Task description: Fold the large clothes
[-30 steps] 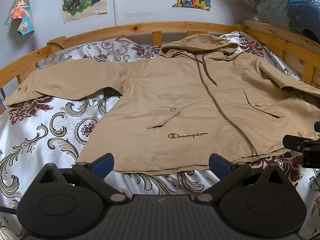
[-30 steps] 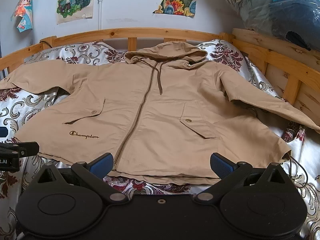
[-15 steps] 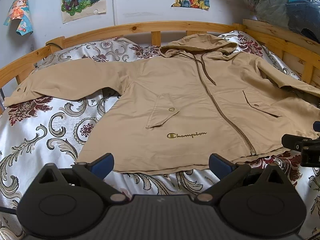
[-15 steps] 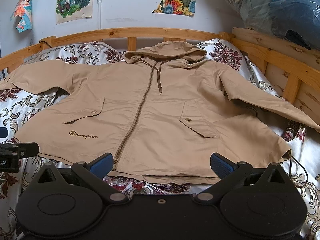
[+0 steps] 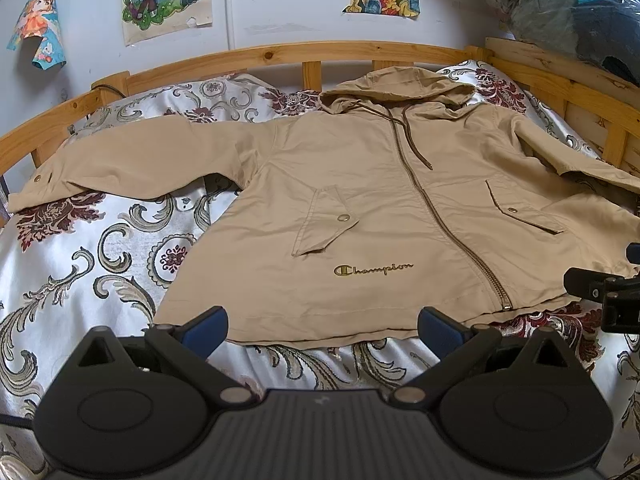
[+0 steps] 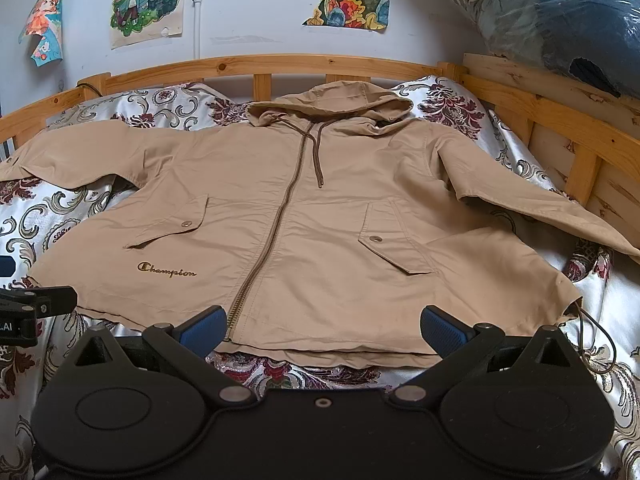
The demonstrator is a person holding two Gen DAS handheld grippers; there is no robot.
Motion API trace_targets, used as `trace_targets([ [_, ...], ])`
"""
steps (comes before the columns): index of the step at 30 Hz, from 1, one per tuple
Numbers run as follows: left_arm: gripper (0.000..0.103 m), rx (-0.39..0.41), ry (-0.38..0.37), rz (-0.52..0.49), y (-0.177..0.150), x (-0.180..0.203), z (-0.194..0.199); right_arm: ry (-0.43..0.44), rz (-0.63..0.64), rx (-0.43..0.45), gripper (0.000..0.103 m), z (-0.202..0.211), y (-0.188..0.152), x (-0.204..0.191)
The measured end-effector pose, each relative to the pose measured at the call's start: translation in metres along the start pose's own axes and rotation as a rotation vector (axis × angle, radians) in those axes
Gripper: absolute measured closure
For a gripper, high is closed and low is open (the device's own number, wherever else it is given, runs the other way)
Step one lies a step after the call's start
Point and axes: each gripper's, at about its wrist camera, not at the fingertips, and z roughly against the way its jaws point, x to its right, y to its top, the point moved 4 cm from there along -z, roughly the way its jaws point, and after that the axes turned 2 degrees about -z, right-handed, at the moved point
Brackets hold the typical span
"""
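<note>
A tan hooded jacket [image 5: 384, 216] lies front-up and zipped across the patterned bedspread [image 5: 80, 264], hood toward the far wooden bed rail [image 5: 280, 50], sleeves spread left and right. The left gripper [image 5: 322, 322] and right gripper [image 6: 322, 326] both hover at the near hem, spread wide and holding nothing. The satin-looking bedspread may let the jacket slide when an edge is lifted, skewing the fold. A pinch of only the top layer would leave the back panel behind. The loose hem drawcord [image 6: 596, 344] at the near right could snag a finger. The right sleeve's cuff runs out of frame, and the jacket's back cannot be seen.
</note>
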Motion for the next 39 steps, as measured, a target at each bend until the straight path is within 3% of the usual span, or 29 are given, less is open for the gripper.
trace_targets([
  [24, 0.0, -0.029, -0.003, 0.002, 0.0, -0.002, -0.002, 0.008, -0.005, -0.012, 0.001, -0.001, -0.001, 0.002],
  [34, 0.0, -0.081, -0.015, -0.032, 0.0, 0.008, -0.01, -0.038, -0.06, -0.009, 0.001, -0.005, 0.003, 0.014],
  [39, 0.0, -0.108, -0.032, -0.072, 0.009, 0.018, -0.018, -0.095, -0.149, -0.01, 0.001, -0.005, 0.006, 0.032],
])
